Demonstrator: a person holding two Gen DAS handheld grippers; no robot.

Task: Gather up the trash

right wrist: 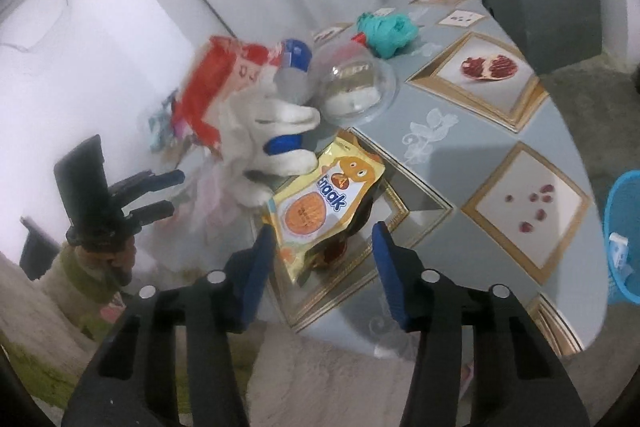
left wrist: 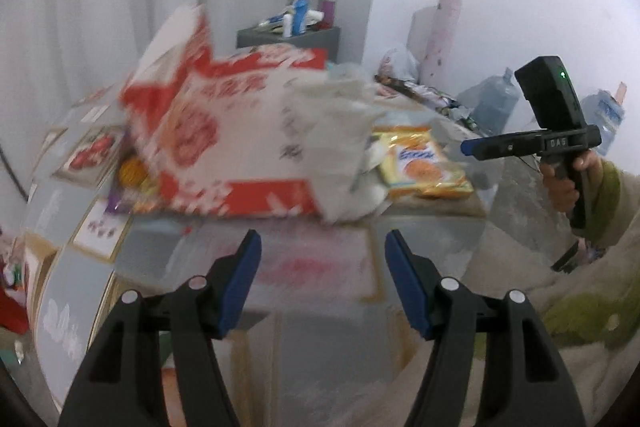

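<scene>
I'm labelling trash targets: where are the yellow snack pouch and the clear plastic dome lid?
Yellow snack pouch (right wrist: 316, 203), right wrist view, on its orange cookie print.
Clear plastic dome lid (right wrist: 356, 87), right wrist view, on its rounded top.

The light is soft and a bit dim, with a cool, bluish-white look. The white wall (right wrist: 100, 39) is washed out and glows. In the left wrist view the red and white box (left wrist: 224, 131) and the table (left wrist: 312, 259) top are smeared with blur, while the black jaws stay sharp. The right wrist view is clearer; the snack bag (right wrist: 320, 203) shines and drops a dark shadow on the table. The clear bowl (right wrist: 356, 87) has small bright spots. Both pictures are round, bend straight lines, and go black in the corners.
</scene>
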